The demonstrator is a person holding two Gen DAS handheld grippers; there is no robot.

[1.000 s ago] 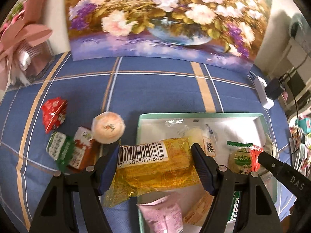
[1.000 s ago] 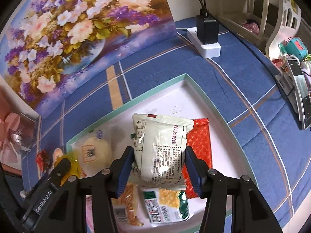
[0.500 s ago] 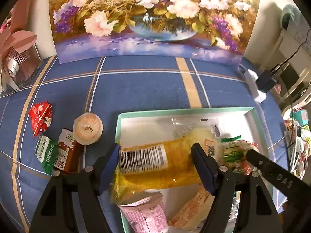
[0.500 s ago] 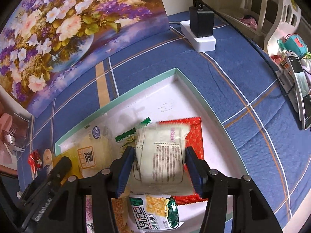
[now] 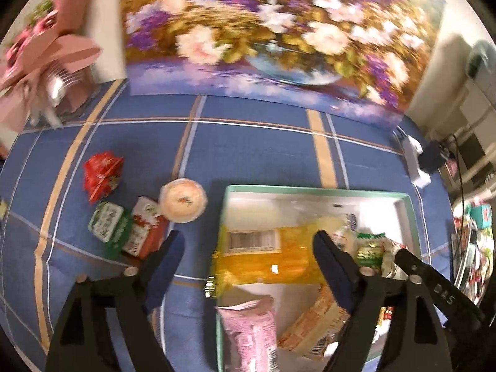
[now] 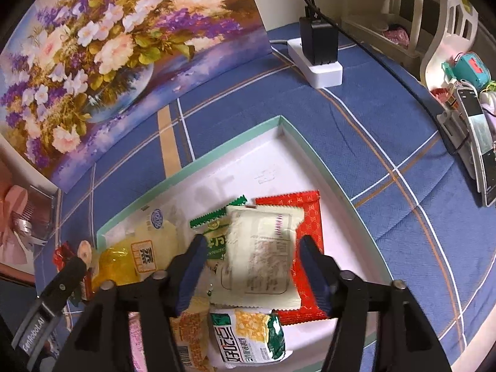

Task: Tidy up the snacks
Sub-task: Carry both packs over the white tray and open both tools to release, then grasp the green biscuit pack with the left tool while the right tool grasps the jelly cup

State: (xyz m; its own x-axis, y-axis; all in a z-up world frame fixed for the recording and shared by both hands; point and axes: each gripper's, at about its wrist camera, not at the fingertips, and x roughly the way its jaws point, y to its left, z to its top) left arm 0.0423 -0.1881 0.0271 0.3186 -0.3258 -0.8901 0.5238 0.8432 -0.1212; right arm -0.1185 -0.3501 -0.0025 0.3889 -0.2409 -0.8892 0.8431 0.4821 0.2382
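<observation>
Left wrist view: left gripper (image 5: 245, 259) was spread, gripping nothing. Yellow packet (image 5: 266, 255) lay across the left rim of the tray (image 5: 310, 189), one end hanging over the blue cloth. Looked light, soft, slick film; best pinched across the flat middle.

Right wrist view: right gripper (image 6: 252, 271) also spread wide. White packet (image 6: 262, 255) lay between the jaws, blurred, on the red packet (image 6: 305, 217) inside the tray. Looked light, crinkly, likely crushable; grip by the edges.

Both grippers' jaws spread wide.
</observation>
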